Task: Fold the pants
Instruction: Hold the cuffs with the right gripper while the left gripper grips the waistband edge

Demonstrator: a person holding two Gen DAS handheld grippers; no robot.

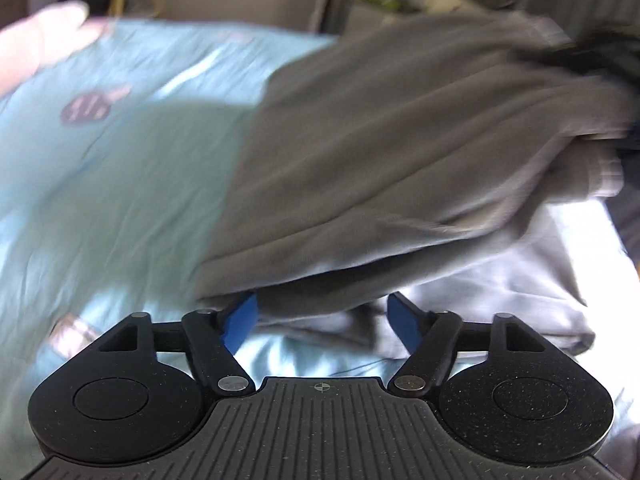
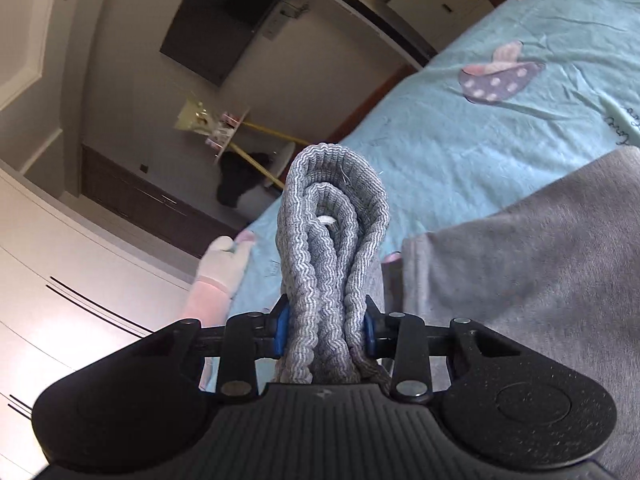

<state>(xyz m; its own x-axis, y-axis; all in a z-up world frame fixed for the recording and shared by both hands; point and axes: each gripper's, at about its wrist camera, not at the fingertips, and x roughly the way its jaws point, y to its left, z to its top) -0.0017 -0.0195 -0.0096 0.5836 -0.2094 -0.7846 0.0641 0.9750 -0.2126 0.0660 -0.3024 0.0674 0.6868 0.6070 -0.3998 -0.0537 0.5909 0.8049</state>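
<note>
One pair of grey pants (image 1: 392, 152), lying partly bunched on a bed with one light-blue sheet (image 1: 112, 184); the left-wrist view is motion-blurred. Two grippers, each with two blue pads. Left gripper (image 1: 322, 320): jaws spread apart, low over the sheet at the near edge of the pants; the lower fold of grey cloth overhangs the gap, and the left pad (image 1: 240, 322) sits at or just under that edge, but blur prevents telling whether it touches; nothing is pinched. Right gripper (image 2: 326, 326): jaws drawn in on the ribbed waistband (image 2: 334, 216), one folded bundle of several layers that rises out of the jaws and curls over at the top; both pads press its sides, the left-hand one (image 2: 282, 326) showing plainly. One small white item shows inside the fold, too small to identify. The rest of the pants (image 2: 532, 272) hangs away to the right of this gripper, over the sheet. Sheet prints: at least two, one spotted purple shape (image 2: 498, 78) the clearest. One pale pink soft item (image 2: 218, 276) at the bed's edge, left of the waistband. Beyond the bed: one dark wall screen (image 2: 228, 20), white cupboards (image 2: 60, 280), one small table with yellow legs (image 2: 240, 132).
</note>
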